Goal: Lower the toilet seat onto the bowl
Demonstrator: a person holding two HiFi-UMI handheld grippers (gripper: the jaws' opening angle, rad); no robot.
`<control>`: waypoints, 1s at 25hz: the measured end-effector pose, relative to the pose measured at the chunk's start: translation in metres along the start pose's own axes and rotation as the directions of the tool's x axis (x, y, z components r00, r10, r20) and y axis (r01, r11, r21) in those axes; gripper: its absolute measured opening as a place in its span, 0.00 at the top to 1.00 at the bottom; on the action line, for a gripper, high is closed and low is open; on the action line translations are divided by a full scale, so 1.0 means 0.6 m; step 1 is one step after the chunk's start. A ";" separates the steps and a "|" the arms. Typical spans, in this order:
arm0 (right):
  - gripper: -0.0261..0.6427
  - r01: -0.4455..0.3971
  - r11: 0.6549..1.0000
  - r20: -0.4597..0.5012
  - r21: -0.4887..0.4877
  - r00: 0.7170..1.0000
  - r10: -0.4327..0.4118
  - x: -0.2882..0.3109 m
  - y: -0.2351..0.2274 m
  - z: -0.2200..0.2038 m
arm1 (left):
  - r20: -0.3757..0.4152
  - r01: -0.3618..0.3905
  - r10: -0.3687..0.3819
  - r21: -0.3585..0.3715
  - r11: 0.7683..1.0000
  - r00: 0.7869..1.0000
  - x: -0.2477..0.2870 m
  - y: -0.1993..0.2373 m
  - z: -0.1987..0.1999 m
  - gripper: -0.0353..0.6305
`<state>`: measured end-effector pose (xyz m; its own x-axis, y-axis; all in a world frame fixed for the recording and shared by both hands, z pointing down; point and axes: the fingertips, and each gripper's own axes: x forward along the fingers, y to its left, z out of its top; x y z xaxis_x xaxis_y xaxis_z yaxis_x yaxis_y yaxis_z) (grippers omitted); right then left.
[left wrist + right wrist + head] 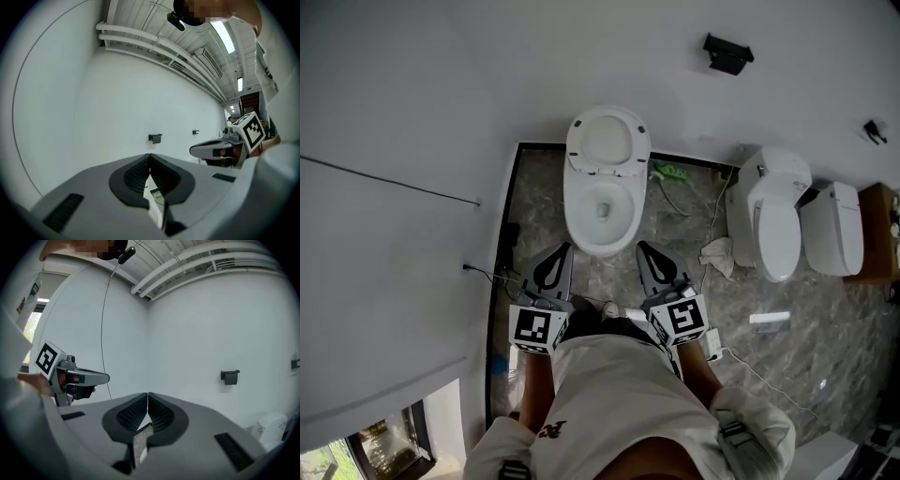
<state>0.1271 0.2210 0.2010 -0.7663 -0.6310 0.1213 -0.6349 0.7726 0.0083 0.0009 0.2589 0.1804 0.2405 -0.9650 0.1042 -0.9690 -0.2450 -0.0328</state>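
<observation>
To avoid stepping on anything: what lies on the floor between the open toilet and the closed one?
The head view shows a green item, a thin white cable and a crumpled white cloth beside the closed toilet.

Even, bright ceiling light; sharp focus; tool views bulge, corners black.

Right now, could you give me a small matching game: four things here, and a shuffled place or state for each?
1 toilet seat
2 second toilet's lid
3 left gripper
4 black holder

A on the wall
B jaws shut, empty
C raised
D down

Pairs: 1-C, 2-D, 3-B, 4-A
</observation>
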 end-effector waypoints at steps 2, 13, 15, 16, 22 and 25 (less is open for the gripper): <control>0.93 -0.002 1.000 -0.001 0.002 1.000 0.002 0.005 -0.006 -0.001 | 0.000 -0.004 0.004 0.000 1.000 1.000 0.008 0.003 0.001 0.91; 0.93 0.030 1.000 0.007 0.005 1.000 -0.030 0.049 -0.047 0.005 | 0.009 0.032 -0.032 0.016 0.999 0.999 0.076 0.027 0.009 0.91; 0.93 0.039 0.999 0.000 0.006 0.999 -0.039 0.065 -0.054 -0.001 | 0.014 0.043 -0.044 0.017 0.999 0.999 0.093 0.039 0.008 0.91; 0.93 0.043 0.999 -0.003 0.006 0.999 -0.043 0.075 -0.058 -0.003 | 0.015 0.049 -0.050 0.015 0.999 0.999 0.102 0.046 0.007 0.91; 0.93 0.076 0.997 -0.015 0.007 0.997 -0.076 0.152 -0.088 0.003 | 0.000 0.092 -0.092 0.011 0.996 0.996 0.170 0.100 -0.002 0.91; 0.93 0.095 0.995 -0.029 0.010 0.995 -0.095 0.193 -0.099 0.005 | -0.011 0.119 -0.119 0.009 0.993 0.993 0.200 0.132 -0.005 0.91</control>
<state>0.0756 0.1017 0.2116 -0.6993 -0.6993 0.1483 -0.7060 0.7081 0.0099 -0.0471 0.1239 0.1934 0.3532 -0.9281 0.1181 -0.9330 -0.3587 -0.0288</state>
